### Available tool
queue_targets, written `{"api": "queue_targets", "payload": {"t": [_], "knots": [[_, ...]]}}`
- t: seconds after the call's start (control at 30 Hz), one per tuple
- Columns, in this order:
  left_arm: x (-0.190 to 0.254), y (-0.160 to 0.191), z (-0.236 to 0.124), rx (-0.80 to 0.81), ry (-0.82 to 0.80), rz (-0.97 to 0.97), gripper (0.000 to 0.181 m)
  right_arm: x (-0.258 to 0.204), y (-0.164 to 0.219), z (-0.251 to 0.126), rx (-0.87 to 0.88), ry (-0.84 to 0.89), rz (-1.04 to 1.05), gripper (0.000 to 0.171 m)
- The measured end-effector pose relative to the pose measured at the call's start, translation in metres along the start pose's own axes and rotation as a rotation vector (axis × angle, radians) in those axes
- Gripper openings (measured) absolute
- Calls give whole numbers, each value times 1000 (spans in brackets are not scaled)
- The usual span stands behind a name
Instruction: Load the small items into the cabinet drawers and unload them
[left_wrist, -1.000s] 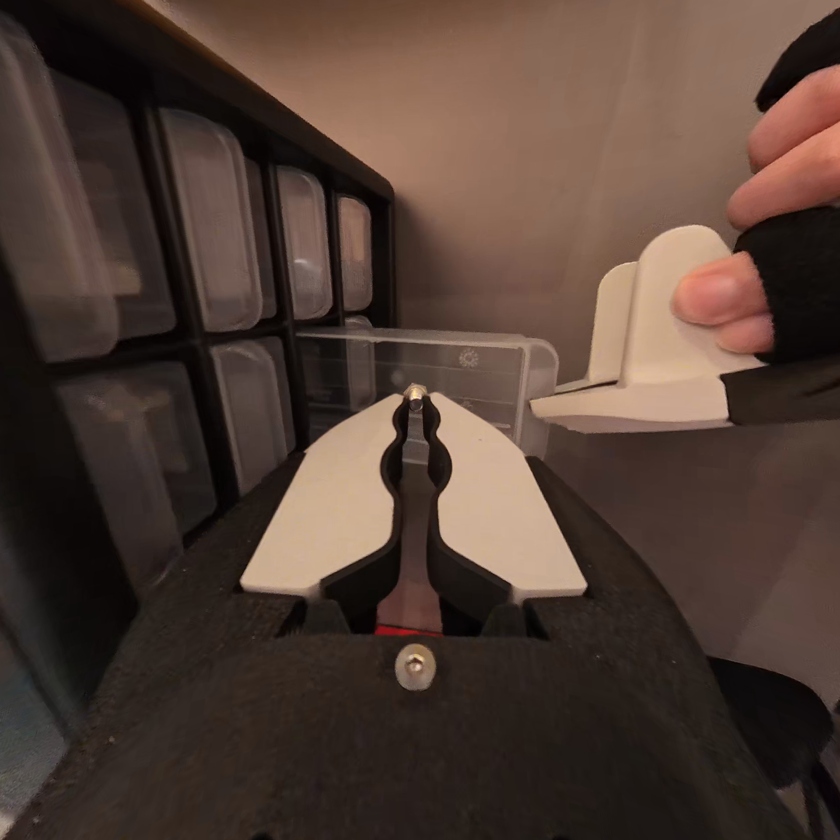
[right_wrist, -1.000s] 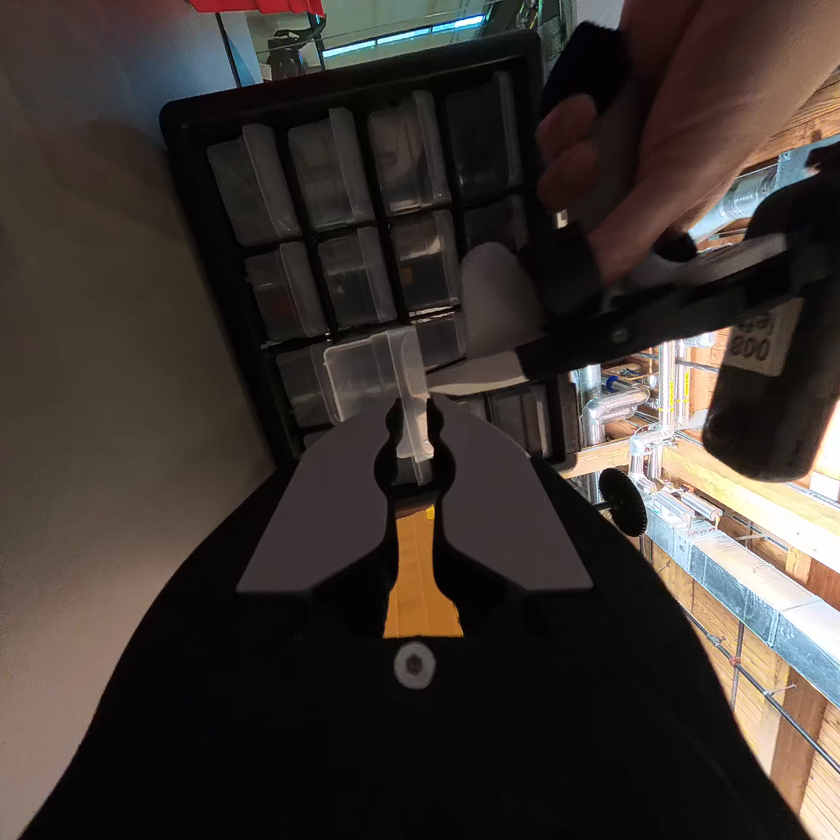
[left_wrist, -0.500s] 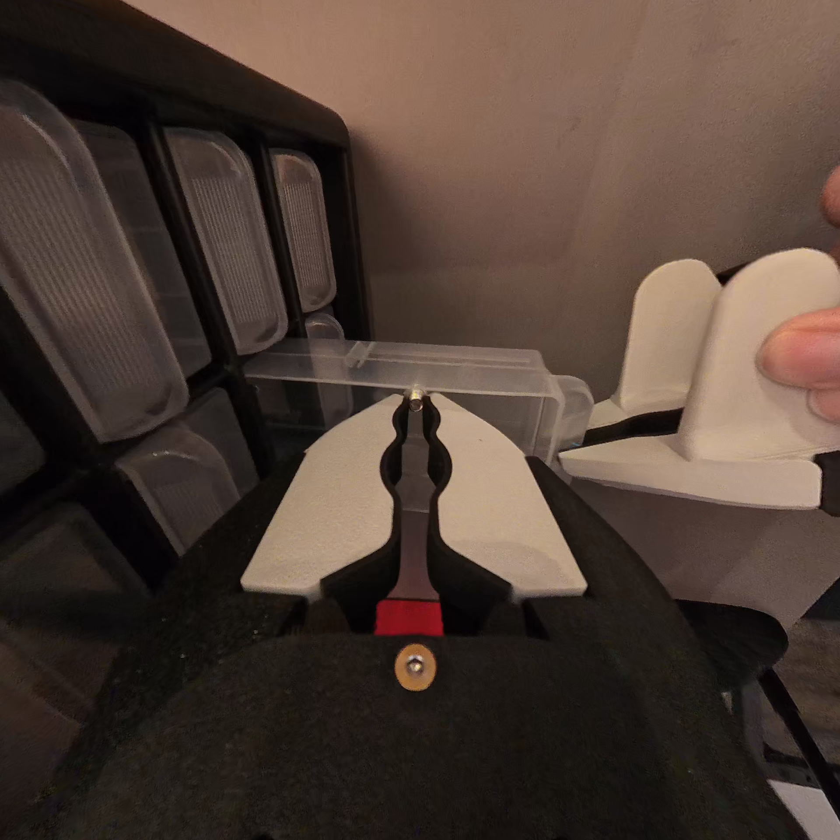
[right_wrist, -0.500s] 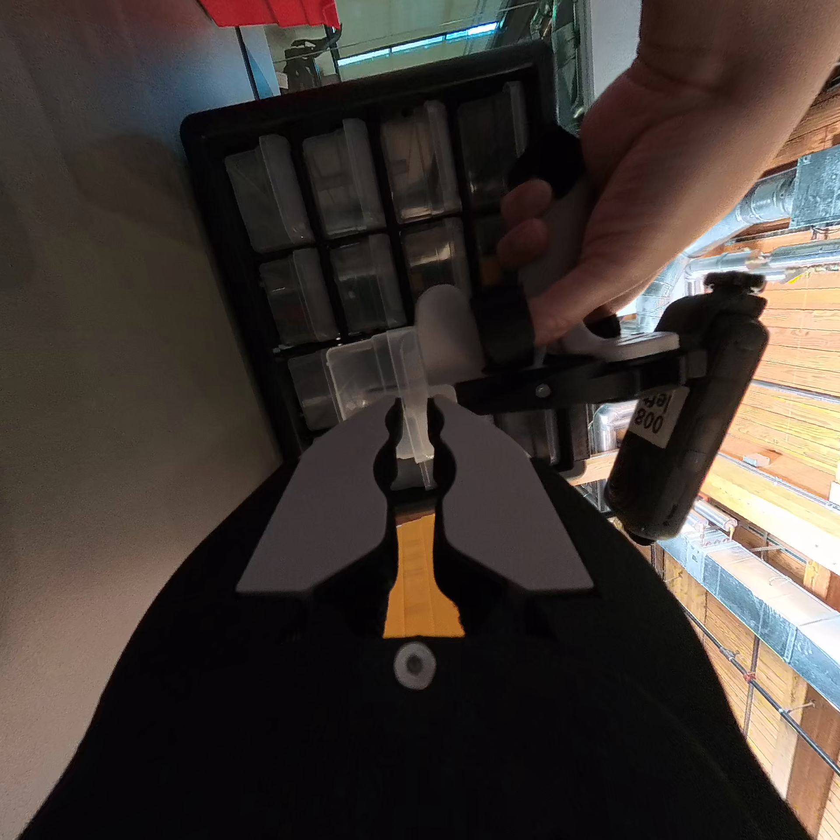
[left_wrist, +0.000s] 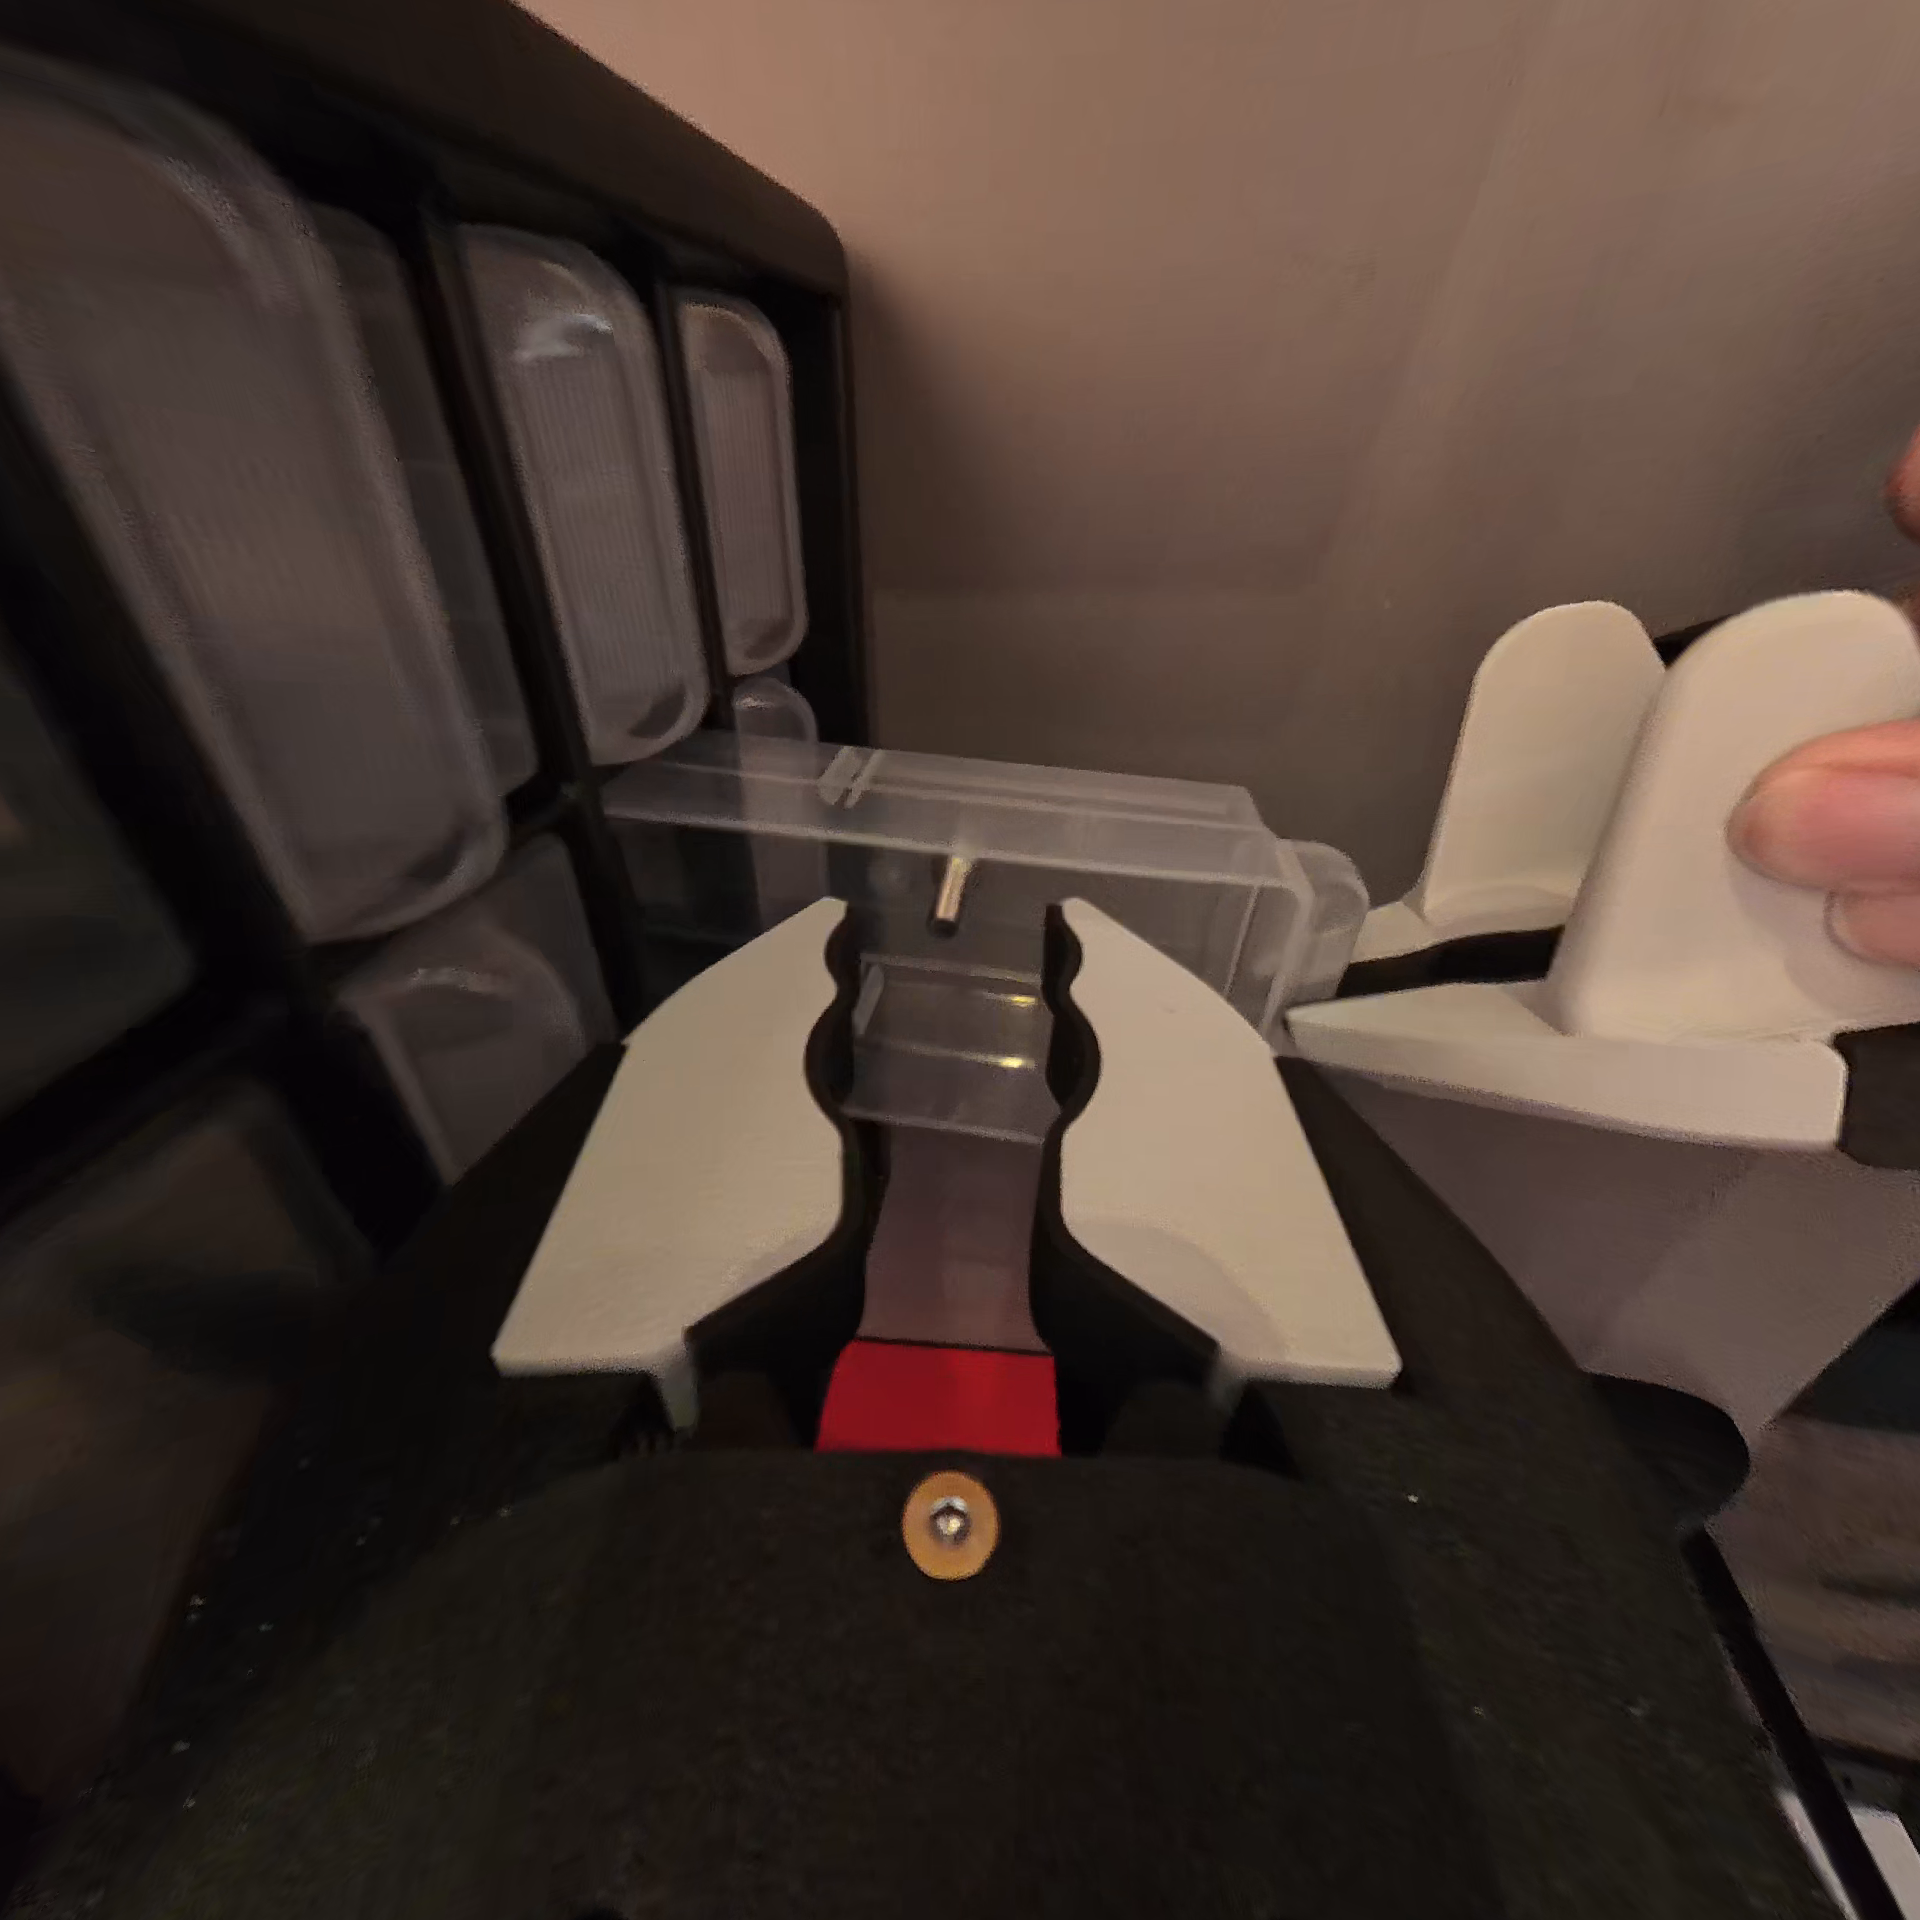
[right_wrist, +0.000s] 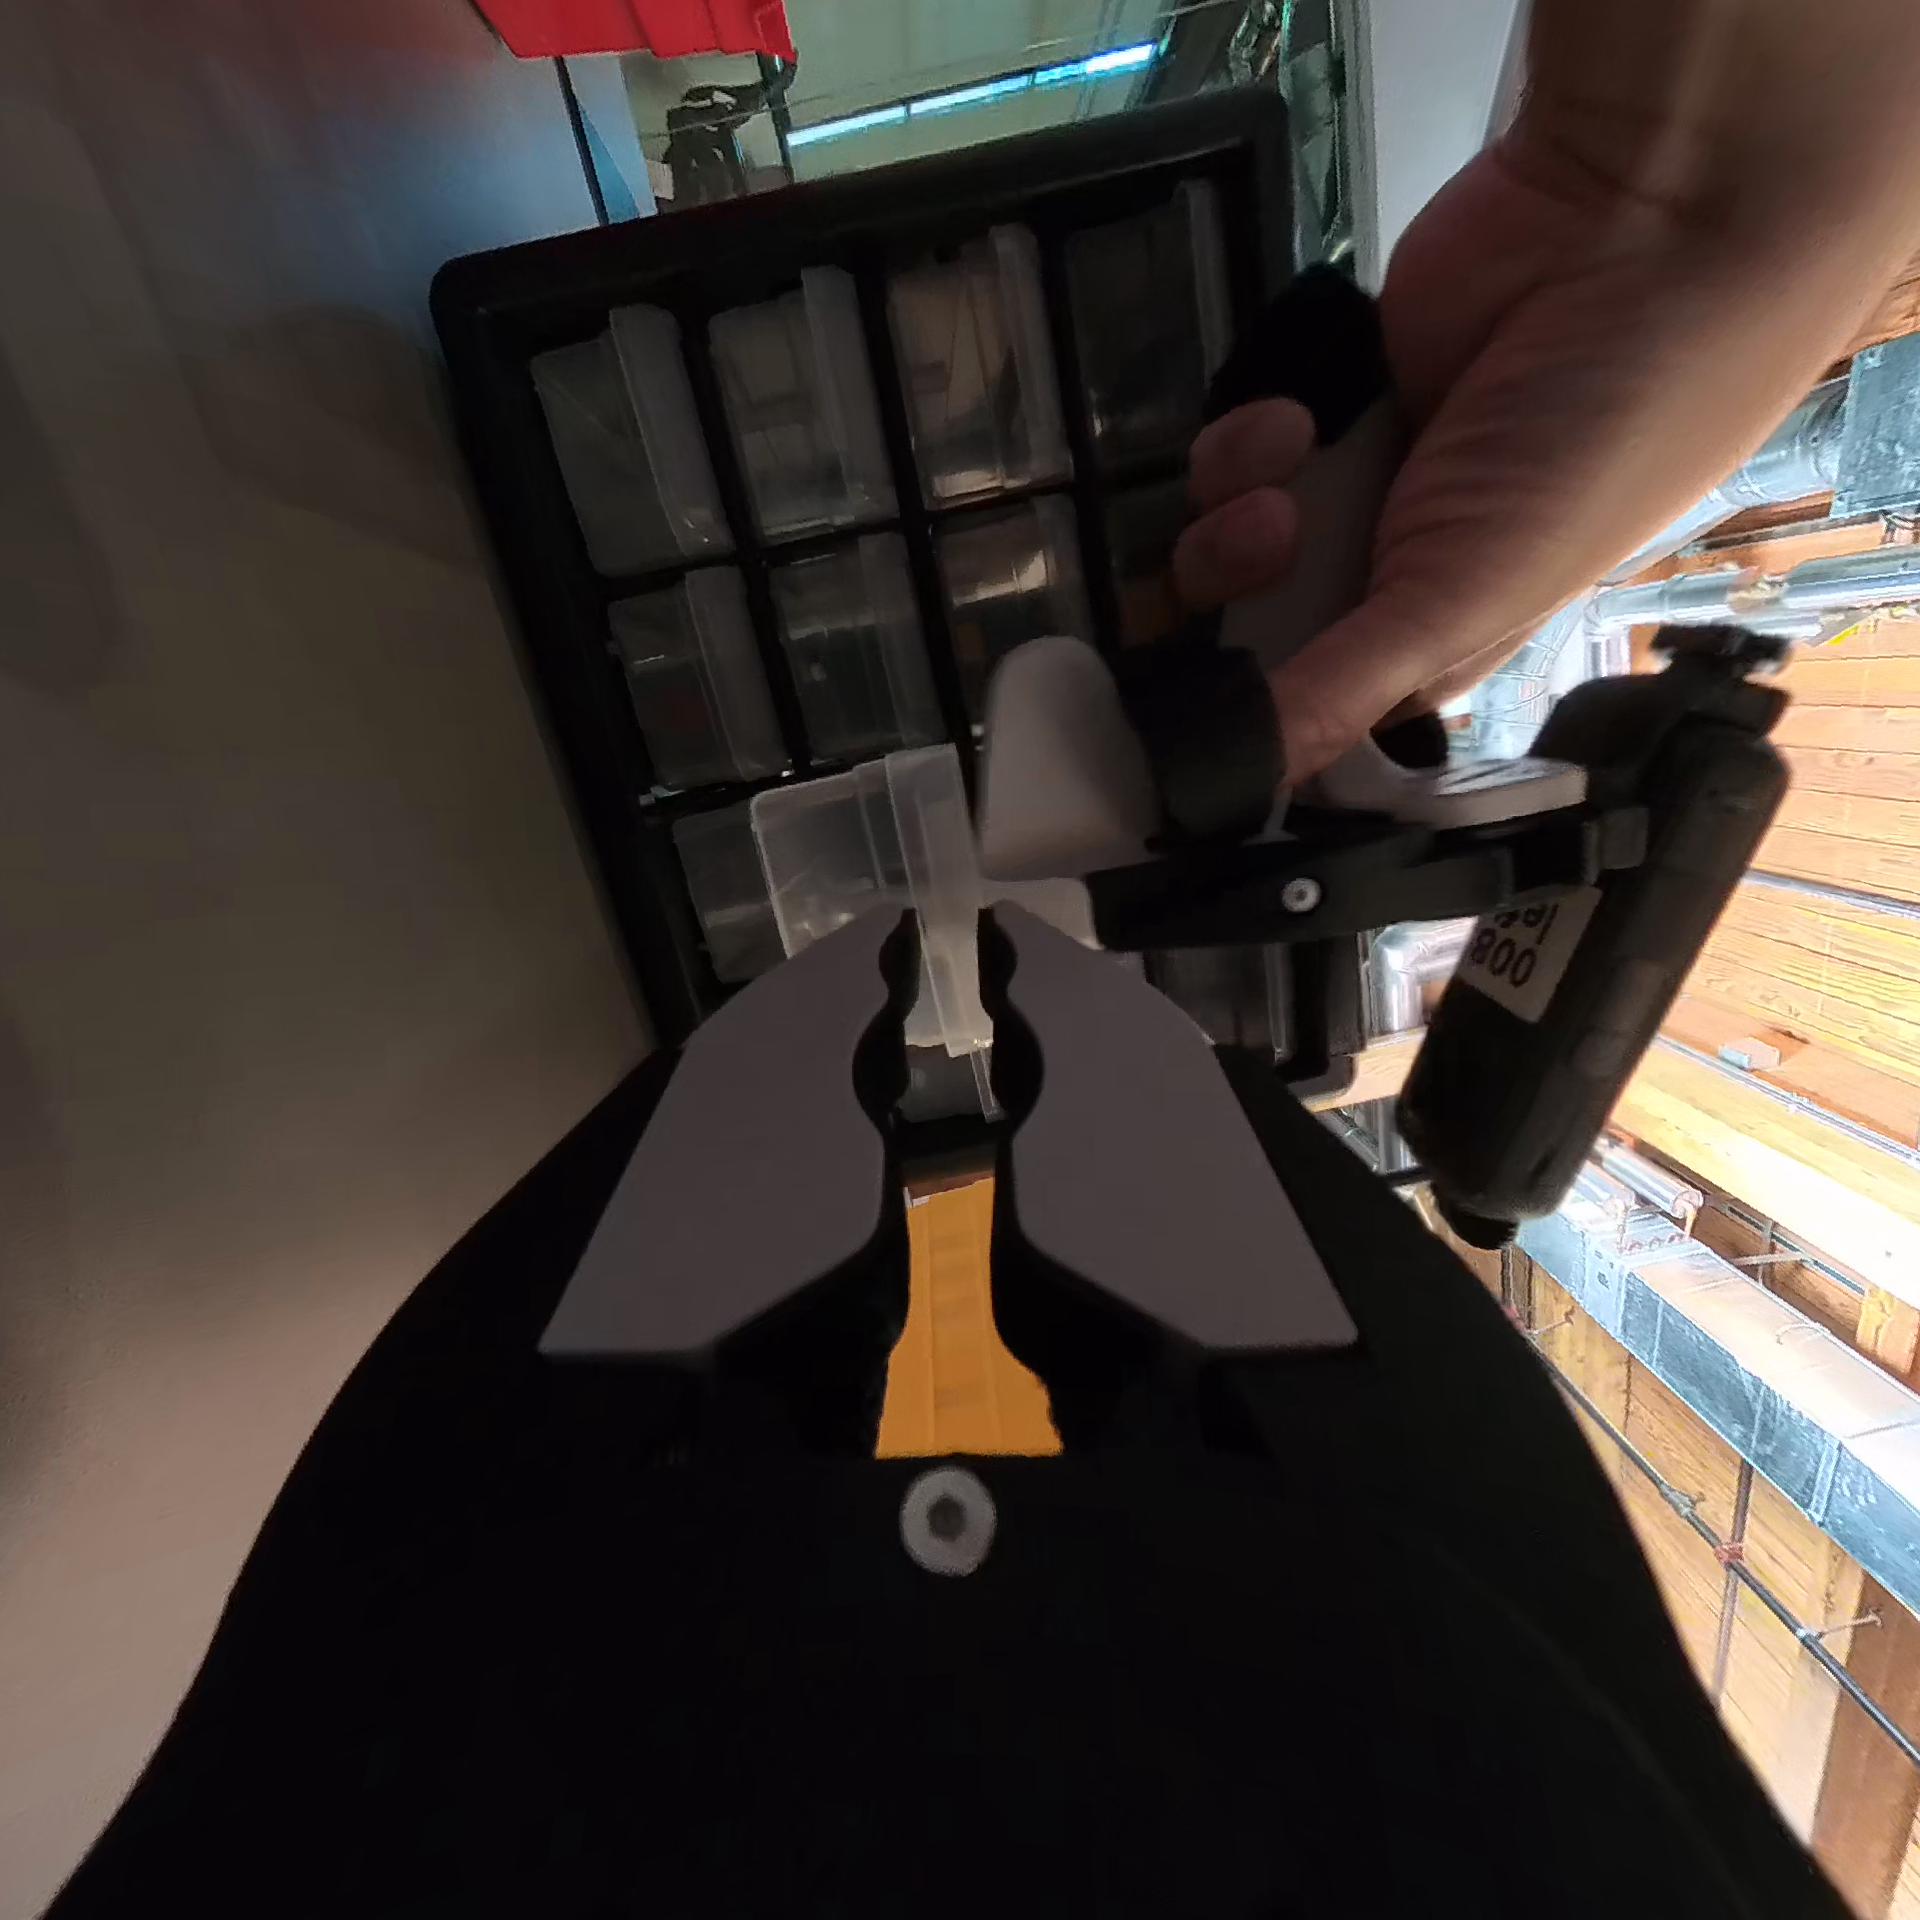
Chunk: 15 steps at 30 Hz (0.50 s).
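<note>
In the left wrist view a clear plastic drawer (left_wrist: 1081, 831) is pulled out of the black cabinet (left_wrist: 727, 177). My left gripper (left_wrist: 948, 914) is open beside the drawer's long side. A small metal pin (left_wrist: 950, 885) hangs tilted just past the fingertips, free of both pads, against the drawer's clear wall under its rim. My right gripper (right_wrist: 948, 925) is shut on the drawer's front handle (right_wrist: 925, 831) and holds the drawer (right_wrist: 821, 852) out. It also shows in the left wrist view (left_wrist: 1340, 1003), at the drawer's front end.
The cabinet (right_wrist: 488, 436) holds several closed clear drawers (right_wrist: 634, 457) in rows. A beige wall (left_wrist: 1247, 312) is behind it. A person's hand (right_wrist: 1507, 416) holds the left gripper's handle right of the drawer. Wooden beams and metal pipes (right_wrist: 1714, 1091) fill the right.
My left gripper was shut on the metal pin and has opened; the pin has left the pads at the drawer. My right gripper stays shut on the drawer handle.
</note>
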<state>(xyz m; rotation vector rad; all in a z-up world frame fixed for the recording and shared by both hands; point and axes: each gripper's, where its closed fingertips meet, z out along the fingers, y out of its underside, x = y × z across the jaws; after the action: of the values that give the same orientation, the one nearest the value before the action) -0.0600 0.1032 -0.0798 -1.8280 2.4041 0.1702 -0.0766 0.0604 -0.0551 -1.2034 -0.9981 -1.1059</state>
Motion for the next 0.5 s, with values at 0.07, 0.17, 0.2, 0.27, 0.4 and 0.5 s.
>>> {"api": "queue_targets", "payload": {"t": [0.07, 0.17, 0.2, 0.27, 0.4, 0.5], "knots": [[-1, -1, -16, 53, -23, -18, 34, 0, 1, 1, -4, -1, 1, 12], [3, 0, -49, 179, -55, -59, 34, -1, 2, 3, -13, -4, 0, 12], [7, 1, -61, 229, -60, -77, 33, 0, 3, 5, -13, -4, 2, 12], [15, 8, -82, 331, -81, -119, 32, -2, 6, 9, -31, -14, 0, 12], [36, 35, -99, 447, -100, -243, 27, -3, 14, 24, -65, -22, -25, 12], [51, 49, -105, 527, -94, -296, 27, -2, 21, 37, -95, -37, -3, 12]]}}
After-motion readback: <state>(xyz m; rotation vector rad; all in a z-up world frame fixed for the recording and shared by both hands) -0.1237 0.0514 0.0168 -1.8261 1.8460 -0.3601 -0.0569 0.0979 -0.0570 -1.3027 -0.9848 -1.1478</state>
